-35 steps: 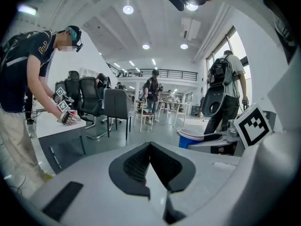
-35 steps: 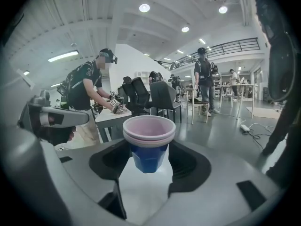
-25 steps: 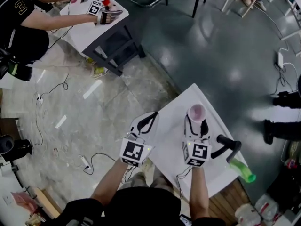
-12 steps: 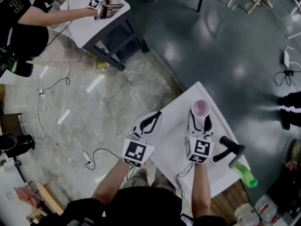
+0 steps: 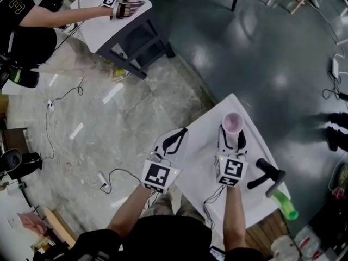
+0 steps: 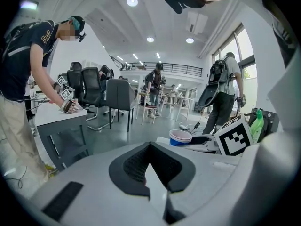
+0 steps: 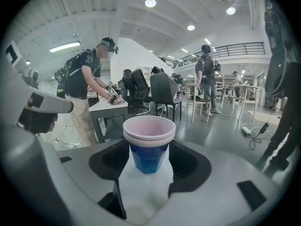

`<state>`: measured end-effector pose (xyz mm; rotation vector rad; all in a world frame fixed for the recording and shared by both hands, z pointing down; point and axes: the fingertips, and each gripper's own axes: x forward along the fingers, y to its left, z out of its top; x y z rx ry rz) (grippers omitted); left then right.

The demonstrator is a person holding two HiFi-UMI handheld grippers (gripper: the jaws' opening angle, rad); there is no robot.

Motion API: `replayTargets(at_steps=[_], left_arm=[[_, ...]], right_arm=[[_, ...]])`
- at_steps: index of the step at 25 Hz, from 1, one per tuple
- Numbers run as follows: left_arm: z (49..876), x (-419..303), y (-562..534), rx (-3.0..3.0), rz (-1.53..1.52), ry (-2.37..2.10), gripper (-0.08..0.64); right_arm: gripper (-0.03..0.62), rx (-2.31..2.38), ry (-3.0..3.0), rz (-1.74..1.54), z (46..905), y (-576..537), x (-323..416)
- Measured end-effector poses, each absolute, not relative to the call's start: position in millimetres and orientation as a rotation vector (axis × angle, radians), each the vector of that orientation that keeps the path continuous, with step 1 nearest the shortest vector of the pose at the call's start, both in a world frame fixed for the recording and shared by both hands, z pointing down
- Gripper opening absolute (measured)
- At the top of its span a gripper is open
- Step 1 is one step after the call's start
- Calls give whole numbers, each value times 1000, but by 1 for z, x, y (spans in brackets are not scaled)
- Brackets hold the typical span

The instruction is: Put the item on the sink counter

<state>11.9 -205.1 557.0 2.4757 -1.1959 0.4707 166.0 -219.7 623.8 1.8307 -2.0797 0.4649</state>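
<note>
The right gripper (image 7: 149, 154) fingers (image 7: 188, 166) pinch a blue cup (image 7: 149, 159) holding a pink cup (image 7: 149, 127); left gripper (image 6: 150, 149) fingers (image 6: 134, 166) pressed together.

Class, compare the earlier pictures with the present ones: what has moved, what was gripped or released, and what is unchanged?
The right gripper has lowered the cup slightly toward the table; the left gripper view shows this best. Nothing was taken hold of or let go. Unchanged: the right jaws stay closed on the cup, the left gripper stays shut and empty, and the bottle lies where it was.
</note>
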Motion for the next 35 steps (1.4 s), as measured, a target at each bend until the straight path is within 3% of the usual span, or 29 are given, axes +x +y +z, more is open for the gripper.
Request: replayTargets(at_steps=[25,35], left_arm=[[563,10,-204,2463,476,-1196,3],[561,11,-202,2469,469,-1199,3]], right_arm=[[270,1832,-2050,462,632,-223,166],[310,1825,-2059,488,636,-220,165]])
